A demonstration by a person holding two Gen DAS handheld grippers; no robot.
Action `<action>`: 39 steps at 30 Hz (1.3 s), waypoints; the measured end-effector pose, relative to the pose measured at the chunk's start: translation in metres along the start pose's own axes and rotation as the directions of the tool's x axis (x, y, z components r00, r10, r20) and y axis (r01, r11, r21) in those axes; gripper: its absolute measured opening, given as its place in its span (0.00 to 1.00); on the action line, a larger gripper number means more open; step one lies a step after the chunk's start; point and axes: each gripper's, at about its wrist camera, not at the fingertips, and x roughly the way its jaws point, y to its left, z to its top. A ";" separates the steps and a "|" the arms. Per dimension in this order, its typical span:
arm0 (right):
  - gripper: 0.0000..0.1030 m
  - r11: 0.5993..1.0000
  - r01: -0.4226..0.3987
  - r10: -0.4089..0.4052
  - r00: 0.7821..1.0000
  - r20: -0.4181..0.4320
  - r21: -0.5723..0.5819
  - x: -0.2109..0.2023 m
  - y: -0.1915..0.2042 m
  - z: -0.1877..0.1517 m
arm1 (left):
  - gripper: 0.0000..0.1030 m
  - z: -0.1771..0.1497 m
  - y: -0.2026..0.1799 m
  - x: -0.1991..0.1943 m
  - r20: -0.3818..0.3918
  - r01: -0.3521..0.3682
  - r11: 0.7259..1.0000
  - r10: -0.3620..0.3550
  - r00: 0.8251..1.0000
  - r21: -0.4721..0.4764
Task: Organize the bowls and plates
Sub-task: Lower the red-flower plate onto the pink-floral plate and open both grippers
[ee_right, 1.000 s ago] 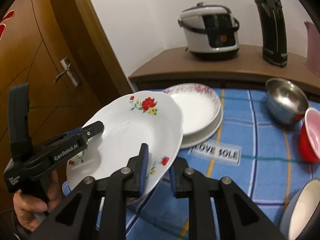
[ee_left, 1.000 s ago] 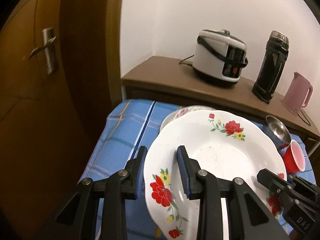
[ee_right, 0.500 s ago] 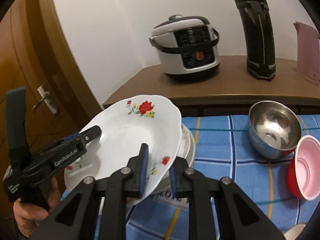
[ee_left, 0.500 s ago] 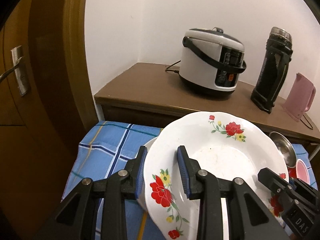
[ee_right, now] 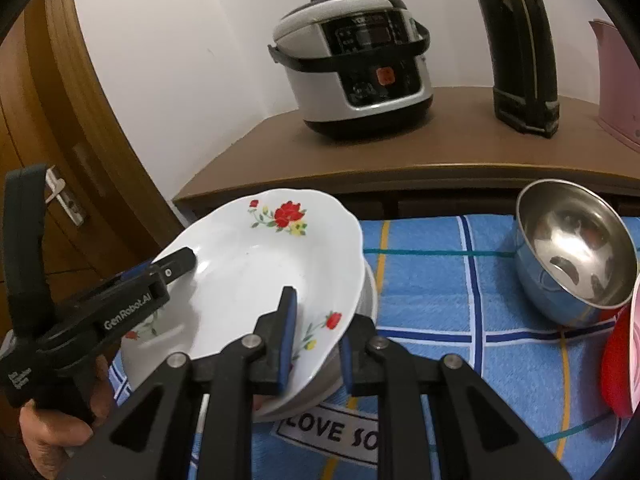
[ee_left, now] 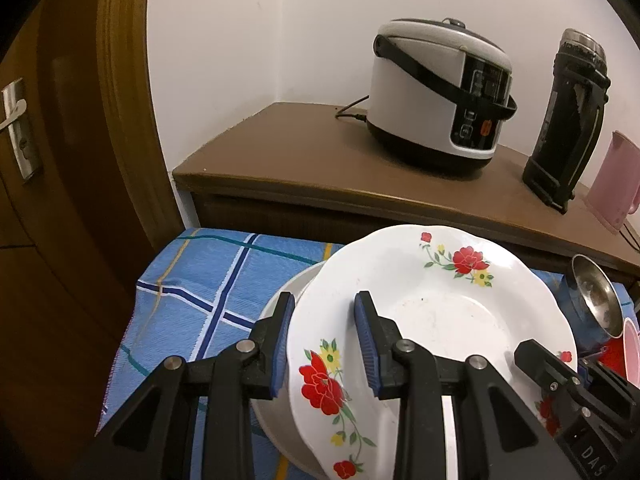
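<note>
— Flowered plate (ee_left: 432, 320), where is it now?

— It is up in the air, tilted, held by both sides. The left hand-held gripper (ee_left: 326, 344) is clamped on its left rim, one blue pad under the rim and one on the inner face. The right hand-held gripper (ee_right: 316, 332) is clamped on the near right rim in the same way, one finger above the plate and one below.

— Is there something under the plate?

— Yes. Just below it a stack of white plates (ee_left: 280, 312) lies on the surface covered by a blue checked cloth (ee_left: 208, 276). I cannot tell if the flowered plate already touches the stack; in the right wrist view its lower edge is very close to the top of the stack (ee_right: 366, 292).

— What is around?

— To the right of the stack a steel bowl (ee_right: 576, 252) stands on the cloth, and beside it, at the picture's edge, a red bowl with pink inside (ee_right: 624, 356). Behind the cloth there is a brown wooden cabinet (ee_left: 304, 156); on it stand a rice cooker (ee_left: 436, 92), a tall black thermos (ee_left: 568, 120) and a pink kettle (ee_left: 612, 184). On the left is a wooden door (ee_left: 52, 160) with a metal handle.

— Do you see the person?

— Only a hand (ee_right: 52, 428), which grips the handle of the left hand-held gripper.
</note>
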 end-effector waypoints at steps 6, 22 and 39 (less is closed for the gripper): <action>0.19 1.000 0.029 -0.029 1.000 -0.008 -0.005 0.007 -0.003 -0.003 | 0.33 -0.004 -0.004 0.013 -0.018 -0.011 1.000 0.011 1.000 0.013; 0.19 0.997 0.070 -0.071 0.997 -0.024 -0.021 0.020 -0.005 -0.005 | 0.33 -0.010 -0.007 0.032 -0.051 -0.017 1.000 0.017 0.999 0.015; 0.19 0.994 0.100 -0.100 0.995 -0.005 -0.035 0.022 -0.003 -0.007 | 0.33 -0.014 -0.008 0.037 -0.038 0.000 1.000 0.001 0.999 0.010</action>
